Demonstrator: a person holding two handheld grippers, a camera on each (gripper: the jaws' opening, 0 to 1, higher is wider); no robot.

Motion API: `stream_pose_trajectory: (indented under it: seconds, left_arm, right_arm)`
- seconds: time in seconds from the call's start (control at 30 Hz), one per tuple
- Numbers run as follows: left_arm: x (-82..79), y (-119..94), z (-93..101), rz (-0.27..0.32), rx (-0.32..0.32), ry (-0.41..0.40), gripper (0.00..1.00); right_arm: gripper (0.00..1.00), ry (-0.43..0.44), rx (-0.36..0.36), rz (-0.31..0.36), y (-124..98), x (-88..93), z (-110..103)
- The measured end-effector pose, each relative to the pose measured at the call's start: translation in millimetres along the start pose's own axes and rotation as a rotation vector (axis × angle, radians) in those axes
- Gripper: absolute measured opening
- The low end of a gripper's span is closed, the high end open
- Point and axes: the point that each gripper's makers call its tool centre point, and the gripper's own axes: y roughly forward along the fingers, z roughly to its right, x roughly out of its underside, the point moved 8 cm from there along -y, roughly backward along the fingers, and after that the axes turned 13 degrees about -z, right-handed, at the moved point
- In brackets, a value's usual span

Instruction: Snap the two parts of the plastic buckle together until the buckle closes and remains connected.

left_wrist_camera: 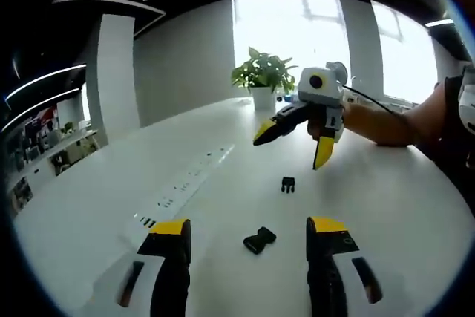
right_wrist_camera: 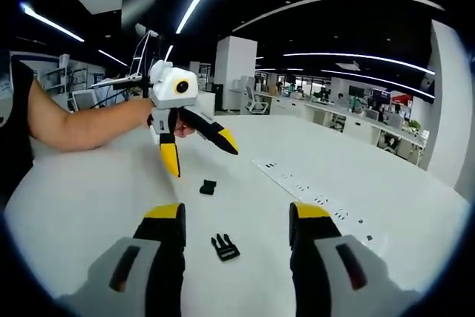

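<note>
The left gripper (left_wrist_camera: 249,237), yellow-tipped jaws spread wide and holding nothing, hovers above the white surface (left_wrist_camera: 386,198), with the small black plastic socket half of the buckle (left_wrist_camera: 259,240) lying on the surface between its tips. Facing it from across the surface, the right gripper (right_wrist_camera: 236,220) is likewise spread and empty, the black pronged half of the buckle (right_wrist_camera: 224,246) lying loose between its tips. The two pieces sit near each other but apart, not yet joined; each gripper has the other's piece farther off, just beyond its own.

From here the likeliest trouble, by judgement, is a poor first pinch: the pieces are small, light and flat on a smooth top, so a jaw landing off-centre could skate one away or clamp it crooked, leaving prongs and socket misaligned when pressed together. A grip over the prongs themselves could also block the latch.

Both hands are held low and angled down toward the surface. In the left gripper view a bare forearm (left_wrist_camera: 386,120) reaches in from the right behind the opposing gripper.
</note>
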Motion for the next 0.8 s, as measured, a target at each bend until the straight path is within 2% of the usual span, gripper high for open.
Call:
stream_pose_trajectory:
  seconds: [0.2, 0.33, 0.43, 0.57, 0.8]
  left_arm:
    - [0.5, 4.3, 0.2, -0.004, 0.005, 0.009, 0.62]
    - [5.0, 9.3, -0.4, -0.018, 0.012, 0.005, 0.6]
    - [10.6, 14.2, 4.2, -0.036, 0.061, -0.001, 0.53]
    - [13.6, 18.7, 6.5, -0.056, 0.062, 0.007, 0.53]
    - [13.1, 19.4, 2.7, -0.039, 0.054, -0.017, 0.51]
  right_arm:
    - [0.57, 0.004, -0.023, 0.001, -1.0, -1.7, -3.3]
    - [0.58, 0.004, -0.062, -0.049, 5.4, 9.8, -6.5]
    - [0.6, 0.02, -0.072, -0.082, 10.1, 17.3, -7.2]
    - [0.6, 0.018, -0.07, -0.086, 10.0, 18.7, -6.4]
    - [0.54, 0.003, -0.072, -0.089, 11.3, 21.1, -5.3]
